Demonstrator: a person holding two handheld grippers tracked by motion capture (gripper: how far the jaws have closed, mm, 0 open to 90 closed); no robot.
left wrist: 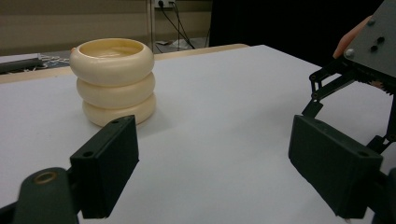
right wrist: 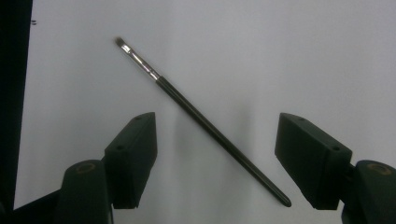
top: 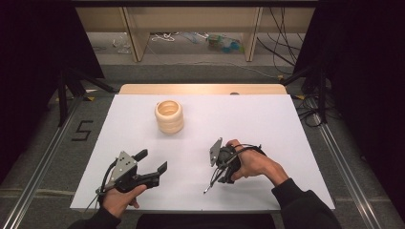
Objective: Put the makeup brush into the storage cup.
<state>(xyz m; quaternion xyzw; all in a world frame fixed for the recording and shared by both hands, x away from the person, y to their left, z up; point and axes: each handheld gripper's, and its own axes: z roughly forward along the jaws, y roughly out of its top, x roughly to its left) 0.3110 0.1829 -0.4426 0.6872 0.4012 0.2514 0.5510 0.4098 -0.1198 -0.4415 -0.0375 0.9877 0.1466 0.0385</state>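
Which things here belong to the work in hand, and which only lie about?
In the work:
- brush, flat on the table, between the open fingers of the right gripper
- cream holder, upright, ahead of the open left gripper

Lying about:
- cables on the floor beyond the table
- clutter under the far shelf

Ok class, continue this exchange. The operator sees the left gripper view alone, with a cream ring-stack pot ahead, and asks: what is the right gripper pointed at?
Observer: A thin dark brush lying flat on the white table, right below the right gripper.
Operator: Has it been gripped?
Observer: No. The fingers stand open, one on each side of the handle, and neither touches it.
Operator: Which end is nearer the gripper?
Observer: The handle end. The bristle tip points away, toward the table's edge.
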